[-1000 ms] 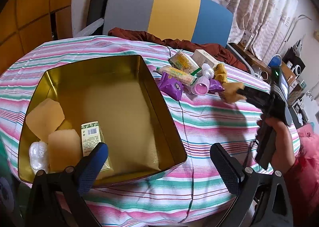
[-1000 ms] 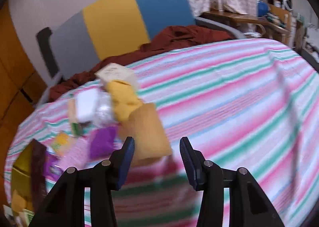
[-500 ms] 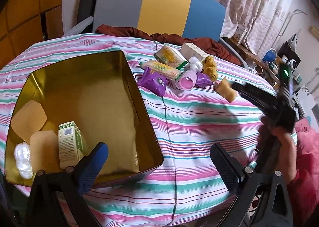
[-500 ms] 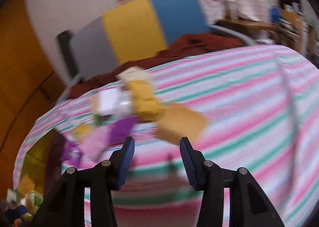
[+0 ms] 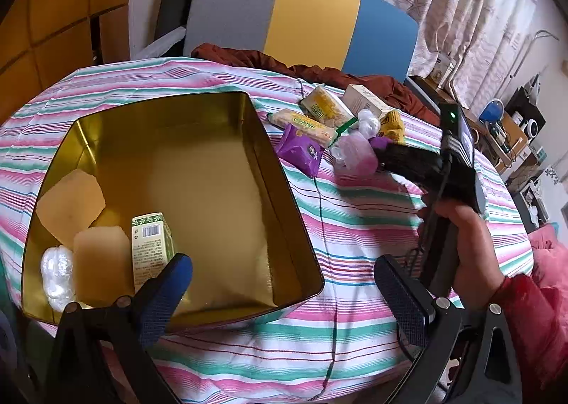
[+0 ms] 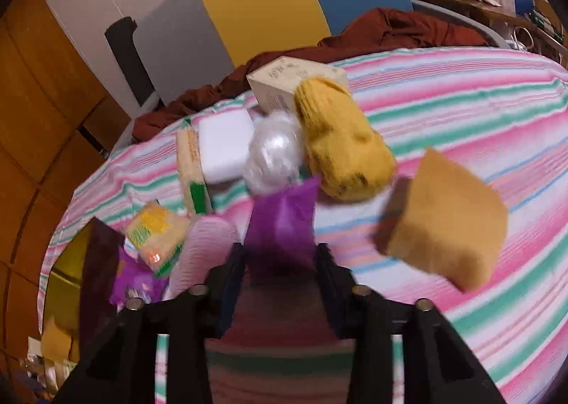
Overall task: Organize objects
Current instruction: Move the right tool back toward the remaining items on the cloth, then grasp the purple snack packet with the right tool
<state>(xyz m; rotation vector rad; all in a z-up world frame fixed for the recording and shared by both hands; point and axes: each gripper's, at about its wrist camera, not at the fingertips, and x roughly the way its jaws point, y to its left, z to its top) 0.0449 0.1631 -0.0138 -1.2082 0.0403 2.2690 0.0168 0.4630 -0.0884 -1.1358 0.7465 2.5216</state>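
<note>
A gold tin box [image 5: 170,191] sits open on the striped surface [image 5: 355,226]. Four things lie in its near left corner: two tan sponge blocks [image 5: 71,203], one green-and-white carton [image 5: 152,247] and one clear plastic wad [image 5: 55,272]. The rest of the tin floor is bare.

To the right of the tin is a loose pile of things, touching or overlapping. From the right wrist view I count: one cream cardboard box [image 6: 294,82] at the back, one yellow knitted piece [image 6: 340,141], one clear plastic ball [image 6: 273,152], one white block [image 6: 225,143], one long wafer packet [image 6: 191,169], one yellow snack pack [image 6: 156,233], one pink ribbed cup [image 6: 206,247] on its side, and two purple packets. One tan sponge [image 6: 447,219] lies apart to the right of the pile.

The right hand-held gripper [image 6: 280,262] points down at the pile with its jaws drawn in on the nearer purple packet [image 6: 284,223]; the picture is blurred, but the packet's lower end appears pinched between the pads. The other purple packet [image 5: 300,152] lies just beside the tin wall.

The left hand-held gripper [image 5: 280,283] hangs over the tin's near corner, jaws wide apart with nothing between them.
</note>
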